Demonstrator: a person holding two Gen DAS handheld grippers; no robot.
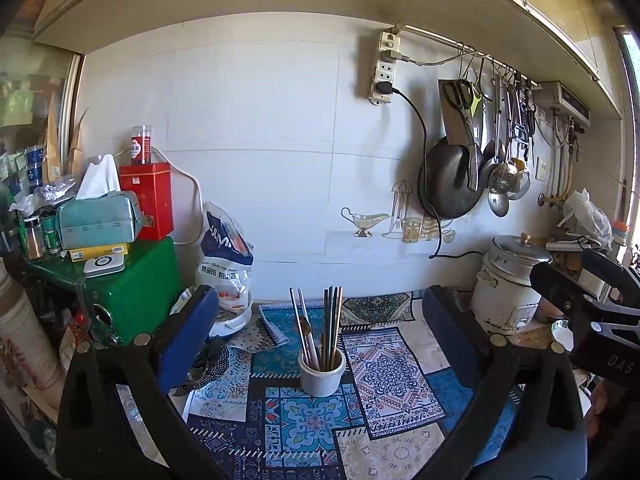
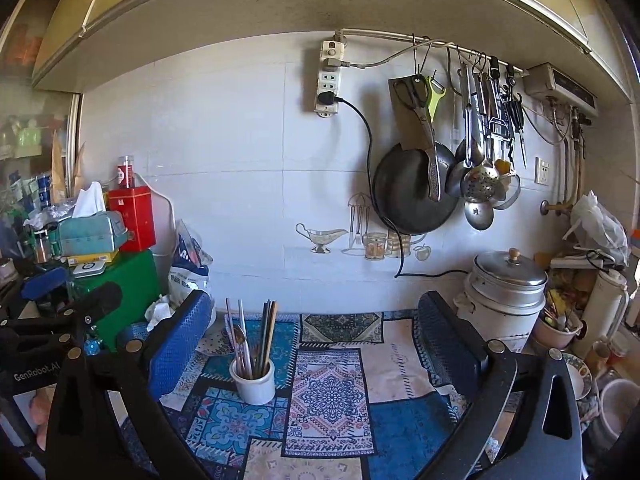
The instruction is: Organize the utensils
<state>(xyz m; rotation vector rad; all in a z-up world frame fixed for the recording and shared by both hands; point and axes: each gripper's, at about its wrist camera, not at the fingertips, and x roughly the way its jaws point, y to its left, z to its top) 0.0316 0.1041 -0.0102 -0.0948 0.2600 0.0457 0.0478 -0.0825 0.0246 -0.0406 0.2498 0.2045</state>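
A white cup stands upright on the patterned mat, holding dark chopsticks, metal chopsticks and a spoon. My left gripper is open, its blue pads wide apart, with the cup a little ahead between them and nothing touched. From the right wrist, the same cup with its chopsticks sits ahead and left of centre. My right gripper is open and empty; the cup is near its left pad but apart from it. Each gripper shows at the edge of the other's view.
A metal-lidded rice cooker stands at the right by the wall. A green box stacked with a tissue box and red tin, and a plastic bag, crowd the left. A pan and ladles hang on the wall.
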